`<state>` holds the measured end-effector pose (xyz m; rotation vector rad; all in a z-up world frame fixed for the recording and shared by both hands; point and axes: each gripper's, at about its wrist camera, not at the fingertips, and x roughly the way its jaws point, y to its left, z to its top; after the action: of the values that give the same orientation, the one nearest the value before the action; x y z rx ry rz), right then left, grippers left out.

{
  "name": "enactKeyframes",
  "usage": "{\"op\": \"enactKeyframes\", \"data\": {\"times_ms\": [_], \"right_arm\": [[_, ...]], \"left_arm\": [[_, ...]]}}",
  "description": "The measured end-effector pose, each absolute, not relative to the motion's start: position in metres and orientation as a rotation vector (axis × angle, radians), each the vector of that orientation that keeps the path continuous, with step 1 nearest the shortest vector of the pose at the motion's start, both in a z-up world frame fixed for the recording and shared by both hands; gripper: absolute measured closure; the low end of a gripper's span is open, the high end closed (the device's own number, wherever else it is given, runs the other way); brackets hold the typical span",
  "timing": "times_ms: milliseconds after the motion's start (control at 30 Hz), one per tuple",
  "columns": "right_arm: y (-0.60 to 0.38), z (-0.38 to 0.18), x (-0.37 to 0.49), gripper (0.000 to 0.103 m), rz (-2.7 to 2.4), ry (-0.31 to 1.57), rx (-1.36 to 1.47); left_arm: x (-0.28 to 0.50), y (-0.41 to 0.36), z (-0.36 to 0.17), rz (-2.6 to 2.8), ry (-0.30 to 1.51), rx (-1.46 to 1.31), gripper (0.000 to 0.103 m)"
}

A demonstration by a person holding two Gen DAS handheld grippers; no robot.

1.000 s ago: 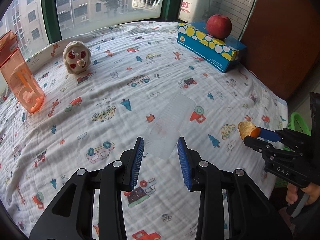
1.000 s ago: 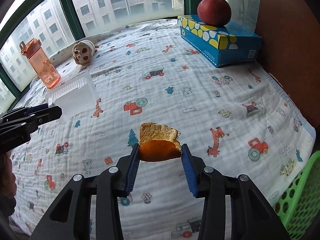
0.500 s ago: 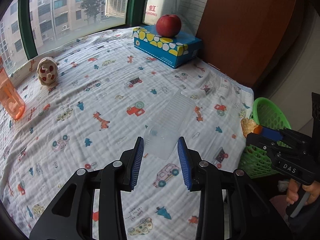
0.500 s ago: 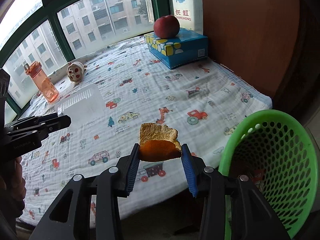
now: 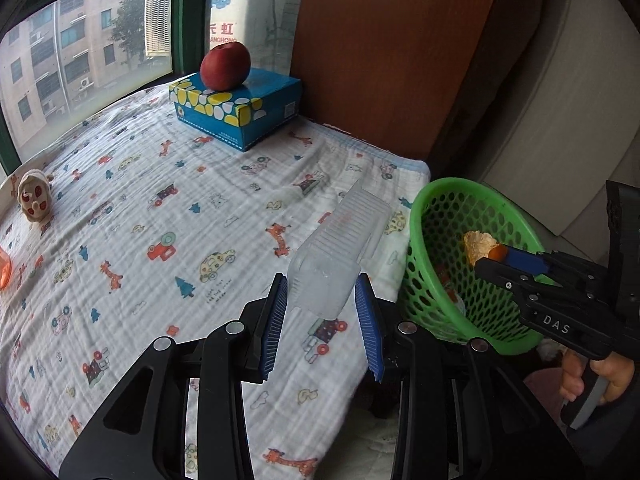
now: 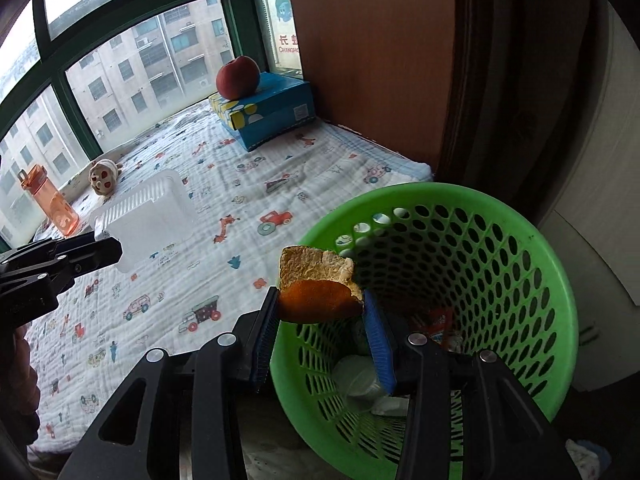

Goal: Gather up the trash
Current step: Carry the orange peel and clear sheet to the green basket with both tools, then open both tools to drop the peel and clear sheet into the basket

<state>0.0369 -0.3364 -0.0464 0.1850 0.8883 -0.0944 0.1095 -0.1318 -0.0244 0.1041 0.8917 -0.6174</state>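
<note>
My left gripper (image 5: 322, 294) is shut on a clear ribbed plastic container (image 5: 340, 248), held above the patterned cloth near the bed's right edge. In the right wrist view the same container (image 6: 148, 220) sticks out of the left gripper (image 6: 108, 250) at the far left. My right gripper (image 6: 320, 308) is shut on a piece of orange peel (image 6: 316, 286) and hangs over the near rim of the green mesh basket (image 6: 500, 240). From the left wrist view the peel (image 5: 478, 246) shows above the basket (image 5: 436, 216), pinched by the right gripper (image 5: 494, 258).
A red apple (image 5: 225, 66) sits on a blue tissue box (image 5: 240, 114) at the bed's far corner by a brown panel. A small plush toy (image 6: 103, 176) and an orange bottle (image 6: 48, 200) stand by the window. Wrappers and white scraps (image 6: 438, 322) lie inside the basket.
Both grippers have swung to the right and a little up, off the middle of the bed toward the green basket. The peel now hangs over the basket; the container nears the bed's edge.
</note>
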Motion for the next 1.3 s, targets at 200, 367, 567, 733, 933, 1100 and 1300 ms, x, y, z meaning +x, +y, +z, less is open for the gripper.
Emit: {"op": "enactKeyframes", "data": {"times_ms": [200, 367, 567, 733, 933, 1100, 1300], "right_arm": [[-0.371, -0.049, 0.023, 0.062, -0.163, 0.893, 0.201], [-0.396, -0.05, 0.013, 0.062, -0.22, 0.894, 0.217], [-0.421, -0.055, 0.004, 0.06, -0.279, 0.9, 0.242], [-0.433, -0.055, -0.005, 0.052, -0.305, 0.892, 0.257], [-0.438, -0.051, -0.013, 0.049, -0.302, 0.877, 0.268], [-0.439, -0.047, -0.017, 0.046, -0.296, 0.86, 0.282], [-0.439, -0.047, -0.021, 0.044, -0.291, 0.855, 0.292]], "left_arm": [[0.101, -0.168, -0.018, -0.666, 0.88, 0.143, 0.069], [0.096, -0.195, -0.018, -0.702, 0.882, 0.175, 0.069], [0.092, -0.223, -0.022, -0.735, 0.89, 0.209, 0.069], [0.092, -0.241, -0.029, -0.749, 0.907, 0.234, 0.069], [0.091, -0.259, -0.039, -0.762, 0.929, 0.261, 0.068], [0.091, -0.272, -0.046, -0.765, 0.947, 0.281, 0.068], [0.09, -0.282, -0.054, -0.769, 0.969, 0.295, 0.067]]}}
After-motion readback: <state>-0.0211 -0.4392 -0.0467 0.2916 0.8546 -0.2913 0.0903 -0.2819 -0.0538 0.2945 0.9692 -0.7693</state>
